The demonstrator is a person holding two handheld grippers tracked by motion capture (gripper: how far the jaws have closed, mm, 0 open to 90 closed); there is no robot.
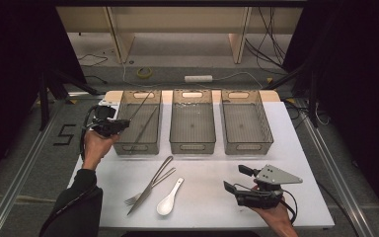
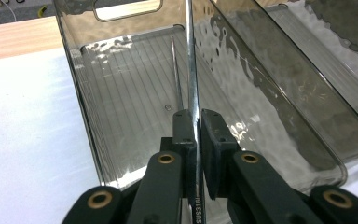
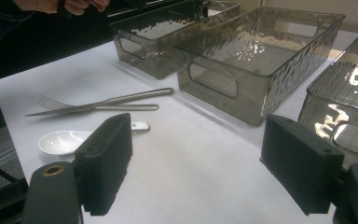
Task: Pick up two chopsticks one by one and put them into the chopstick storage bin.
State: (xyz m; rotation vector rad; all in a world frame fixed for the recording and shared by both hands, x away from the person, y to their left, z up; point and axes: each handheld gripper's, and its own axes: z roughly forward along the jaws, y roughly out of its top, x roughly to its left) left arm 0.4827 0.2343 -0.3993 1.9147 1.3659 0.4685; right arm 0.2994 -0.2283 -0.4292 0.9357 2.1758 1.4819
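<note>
My left gripper (image 1: 123, 123) (image 2: 196, 116) is shut on a thin metal chopstick (image 1: 140, 106) (image 2: 191, 56), which points into the left clear bin (image 1: 137, 148) (image 2: 81, 93). A second chopstick (image 1: 145, 129) (image 2: 177, 70) lies inside that bin. On the white table, in front of the bins, a knife (image 1: 150, 185) (image 3: 107, 102) lies across a fork (image 1: 138, 197) (image 3: 51, 101), with a white spoon (image 1: 170, 200) (image 3: 63, 140) beside them. My right gripper (image 1: 234, 178) (image 3: 196, 158) is open near the table's front right, with nothing between its fingers, pointing toward the cutlery.
Three clear bins stand in a row at the back of the table. The middle bin (image 1: 192, 147) (image 3: 242, 93) and right bin (image 1: 246, 147) (image 3: 345, 102) hold nothing. Cables and a power strip (image 1: 198, 78) lie on the floor beyond.
</note>
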